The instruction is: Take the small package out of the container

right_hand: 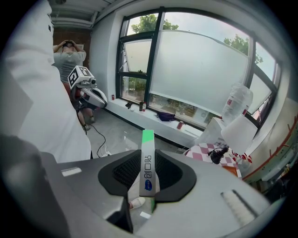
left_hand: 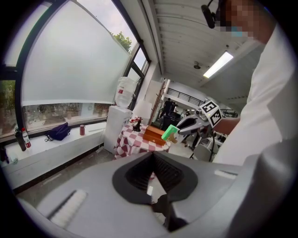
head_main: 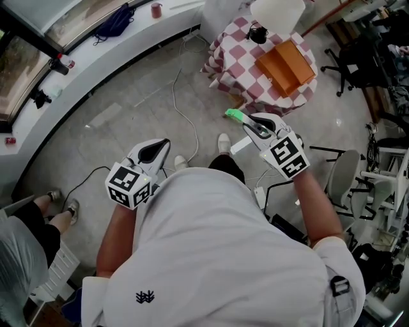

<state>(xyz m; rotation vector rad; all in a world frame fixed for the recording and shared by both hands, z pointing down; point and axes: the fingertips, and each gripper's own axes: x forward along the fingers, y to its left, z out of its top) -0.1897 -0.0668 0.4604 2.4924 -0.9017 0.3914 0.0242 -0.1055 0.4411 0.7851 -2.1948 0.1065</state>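
My right gripper (head_main: 248, 125) is shut on the small package (head_main: 234, 115), a flat grey sachet with a green end, held in the air short of the table. The right gripper view shows the small package (right_hand: 148, 171) upright between the pads. The container, an orange box (head_main: 285, 67), sits on the checkered table (head_main: 233, 60) ahead. My left gripper (head_main: 163, 145) hangs at waist height to the left, shut with nothing in it. The left gripper view shows the orange box (left_hand: 153, 134) and the package's green end (left_hand: 170, 132).
A white lamp shade (head_main: 277, 13) and a small black object (head_main: 258, 33) share the table. Office chairs (head_main: 345, 172) crowd the right side. A white cable (head_main: 182, 108) runs over the floor. A seated person (head_main: 38, 217) is at the left, and a water dispenser (left_hand: 118, 125) stands by the window ledge.
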